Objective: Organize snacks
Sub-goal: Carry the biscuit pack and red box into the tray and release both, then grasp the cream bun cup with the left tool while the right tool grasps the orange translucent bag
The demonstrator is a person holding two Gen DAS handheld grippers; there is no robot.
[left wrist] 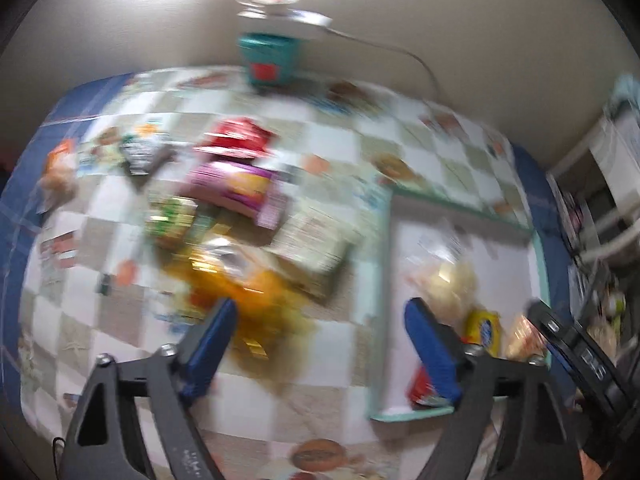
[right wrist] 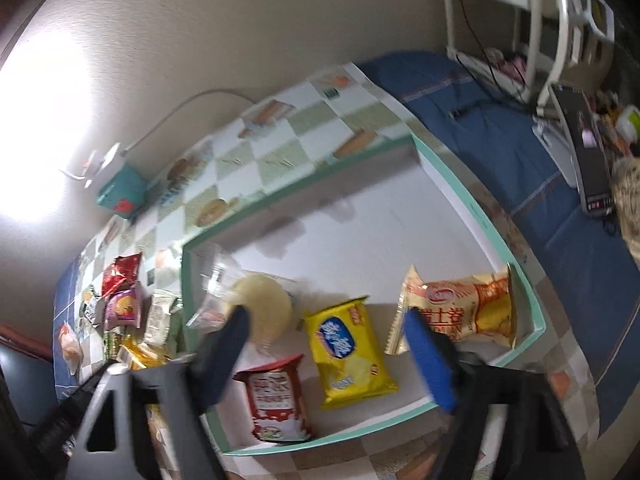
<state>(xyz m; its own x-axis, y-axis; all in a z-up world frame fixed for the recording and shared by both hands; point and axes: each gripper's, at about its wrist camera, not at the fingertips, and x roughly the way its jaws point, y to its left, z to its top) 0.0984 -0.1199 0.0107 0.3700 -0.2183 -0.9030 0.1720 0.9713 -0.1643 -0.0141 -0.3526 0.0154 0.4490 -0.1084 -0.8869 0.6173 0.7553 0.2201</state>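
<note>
My left gripper stands open over the checkered tablecloth, beside an orange snack bag at the near end of a blurred pile; nothing is between its blue pads. A pink bag and a red bag lie farther back. My right gripper stands open above the white tray with a green rim. In the tray lie a yellow chips bag, a red-and-white packet, an orange bag and a clear packet of pale round crackers.
A teal box with a white cable stands at the table's far edge by the wall. Blue cloth covers the table's right side, with a white rack and a black device beyond. The other gripper's black body shows at right.
</note>
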